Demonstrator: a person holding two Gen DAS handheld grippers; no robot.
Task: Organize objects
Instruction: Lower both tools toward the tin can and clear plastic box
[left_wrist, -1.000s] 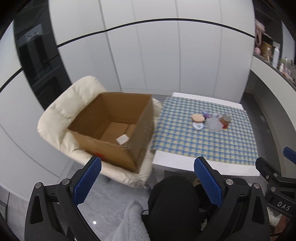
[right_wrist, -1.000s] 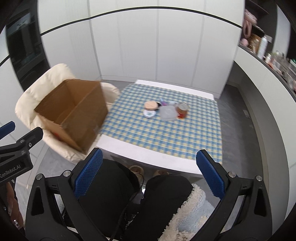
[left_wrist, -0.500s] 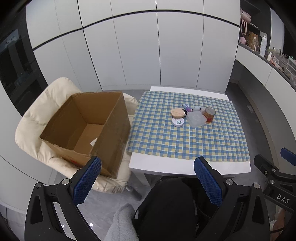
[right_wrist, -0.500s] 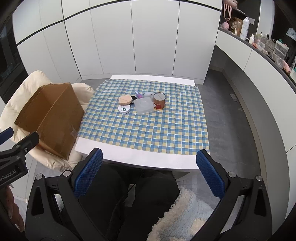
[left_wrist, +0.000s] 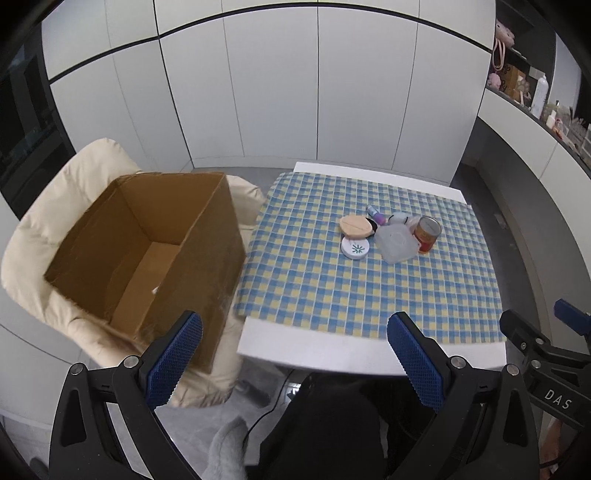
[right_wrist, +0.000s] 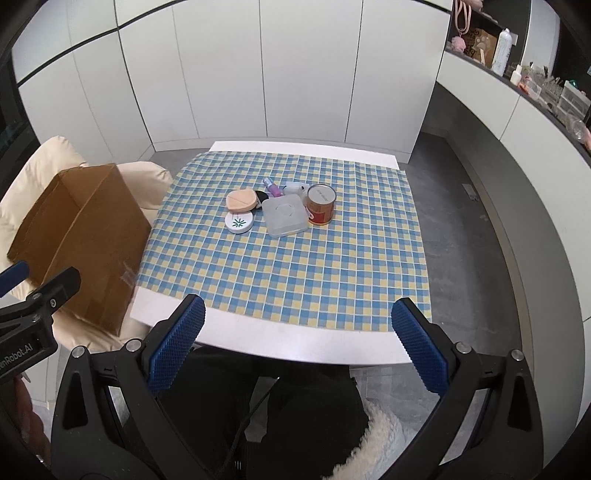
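Right wrist view: right tool (right_wrist: 293, 345) spread wide, empty, hovering above the near white edge of the surface (right_wrist: 295, 343); left tool (left_wrist: 293, 356) likewise spread and empty at the near-left corner. Broad bare stretch of checkered cloth (right_wrist: 295, 266) ahead. Further in, a tight cluster: white round tin (right_wrist: 239, 222), beige puff (right_wrist: 241, 200), clear plastic box (right_wrist: 285, 215), can (right_wrist: 321, 205). Open cardboard box (left_wrist: 147, 254) sits on cream chair (left_wrist: 48, 229) just beside the surface's left edge.

"DAS" on right claw (left_wrist: 554, 369); "nRobot.AI" on left claw (right_wrist: 26, 332).
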